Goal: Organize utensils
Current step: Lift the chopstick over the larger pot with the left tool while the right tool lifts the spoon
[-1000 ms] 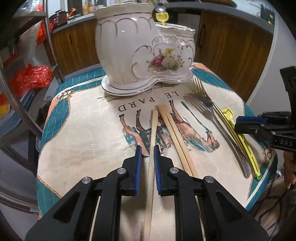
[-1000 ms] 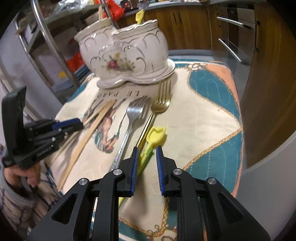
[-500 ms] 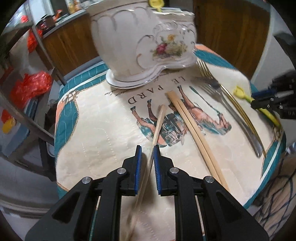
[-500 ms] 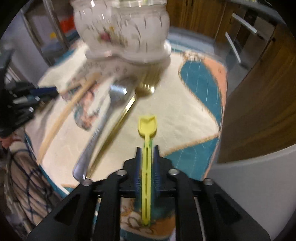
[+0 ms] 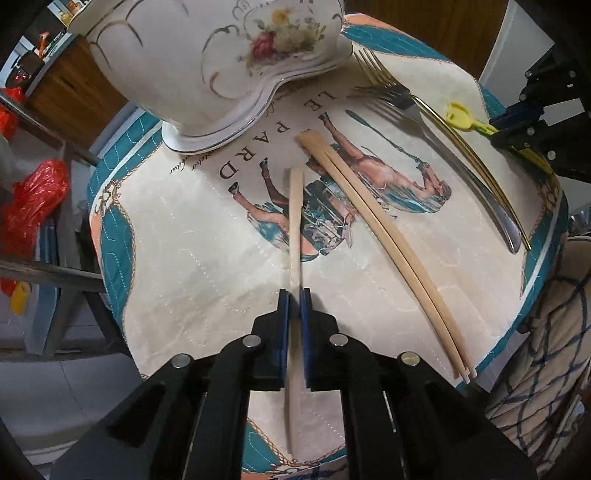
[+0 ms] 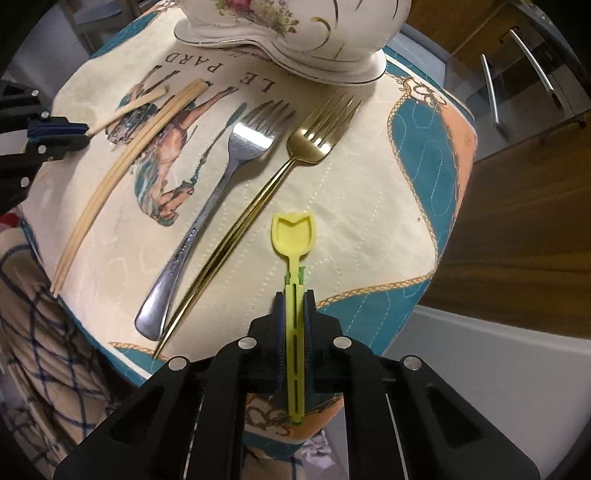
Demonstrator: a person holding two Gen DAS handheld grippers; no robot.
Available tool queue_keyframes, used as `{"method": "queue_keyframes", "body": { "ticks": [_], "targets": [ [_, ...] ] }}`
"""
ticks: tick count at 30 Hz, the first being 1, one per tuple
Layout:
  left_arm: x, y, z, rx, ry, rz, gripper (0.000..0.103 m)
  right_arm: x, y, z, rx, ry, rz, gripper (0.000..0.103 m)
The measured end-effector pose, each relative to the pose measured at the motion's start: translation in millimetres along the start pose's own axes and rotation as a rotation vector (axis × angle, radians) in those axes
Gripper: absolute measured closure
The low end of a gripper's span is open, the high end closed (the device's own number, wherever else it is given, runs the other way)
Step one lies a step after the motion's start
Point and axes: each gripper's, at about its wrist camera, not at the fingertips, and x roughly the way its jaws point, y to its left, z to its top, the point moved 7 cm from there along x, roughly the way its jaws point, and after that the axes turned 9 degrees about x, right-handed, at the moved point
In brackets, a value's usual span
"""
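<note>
My left gripper [image 5: 294,295] is shut on a single wooden chopstick [image 5: 295,218] and holds it above the printed cloth. A pair of chopsticks [image 5: 384,243] lies to its right. My right gripper [image 6: 294,295] is shut on the handle of a yellow plastic spoon [image 6: 292,236], lifted over the cloth's right side; the spoon also shows in the left wrist view [image 5: 460,117]. A silver fork [image 6: 218,199] and a gold fork [image 6: 280,173] lie side by side in the middle. The white floral ceramic holder [image 5: 221,62] stands at the back, also in the right wrist view [image 6: 317,33].
The cloth [image 5: 192,229] covers a small round table with drop-offs all around. A metal rack with red bags [image 5: 33,195] stands left. Wooden cabinets with metal handles [image 6: 517,74] are behind and right. A person's checked clothing [image 6: 44,350] is at the near edge.
Both grippers closed and lifted: the left took up the single chopstick, the right took up the yellow spoon off the cloth beside the gold fork. Both cameras now sit higher and look down.
</note>
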Motion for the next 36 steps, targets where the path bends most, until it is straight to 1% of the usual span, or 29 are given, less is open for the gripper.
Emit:
{"method": "queue_keyframes", "body": {
  "ticks": [2,3,4,6,8,12,13,14,15,16,18,19,21,23,27,32,36],
  "targets": [
    [-1.1,-2.0,2.4,-0.012,-0.017,0.008,0.097,-1.4,0.2,-3.2,0.007,-0.012,0.009,0.093],
    [-2.3,-2.7,1.4,-0.029,-0.039,-0.007,0.097,-2.5,-1.2,-3.8,0.016,-0.023,0.021,0.093],
    [-4.5,-2.0,0.3,-0.053,-0.064,-0.028,0.097,-4.1,-3.4,-3.7,0.025,-0.035,0.03,0.093],
    [-11.3,-2.7,-0.8,-0.08,-0.107,-0.041,0.097,-7.3,-8.8,-3.5,0.042,-0.067,0.054,0.093],
    [-23.3,-1.0,-4.3,-0.109,-0.175,-0.066,0.097,-14.3,-13.0,-4.5,0.051,-0.109,0.083,0.093],
    [-57.8,5.4,-14.1,-0.182,-0.348,-0.101,0.097,-34.1,-22.1,1.6,0.102,-0.239,0.179,0.093],
    [-67.3,6.2,-15.5,-0.204,-0.391,-0.103,0.097,-41.6,-25.1,2.0,0.125,-0.286,0.216,0.093],
    [-78.6,5.5,-15.5,-0.206,-0.45,-0.109,0.097,-47.7,-28.6,1.6,0.145,-0.325,0.244,0.093],
    [-86.3,5.4,-13.9,-0.214,-0.484,-0.113,0.097,-52.2,-33.2,2.0,0.164,-0.358,0.274,0.093],
    [-94.9,8.2,-14.1,-0.249,-0.522,-0.113,0.097,-57.2,-34.8,4.1,0.179,-0.385,0.298,0.093],
    [-109.3,5.1,-14.0,-0.271,-0.596,-0.126,0.097,-68.6,-40.2,3.9,0.225,-0.464,0.369,0.093],
    [-113.4,6.8,-13.8,-0.281,-0.613,-0.119,0.097,-72.7,-42.7,4.3,0.246,-0.498,0.4,0.093],
    [-125.3,6.0,-9.5,-0.31,-0.677,-0.128,0.097,-80.0,-41.7,3.4,0.275,-0.546,0.443,0.093],
    [-130.5,4.2,-2.6,-0.331,-0.713,-0.132,0.097,-86.1,-45.2,2.7,0.31,-0.594,0.498,0.093],
    [-139.2,9.8,10.1,-0.369,-0.81,-0.171,0.097,-95.8,-53.7,3.6,0.347,-0.666,0.556,0.093],
    [-138.1,21.6,20.8,-0.407,-0.892,-0.205,0.097,-106.4,-59.2,6.8,0.365,-0.744,0.593,0.093],
    [-137.3,33.7,28.2,-0.431,-0.943,-0.185,0.097,-116.7,-59.4,14.6,0.372,-0.801,0.619,0.093]
  ]
}}
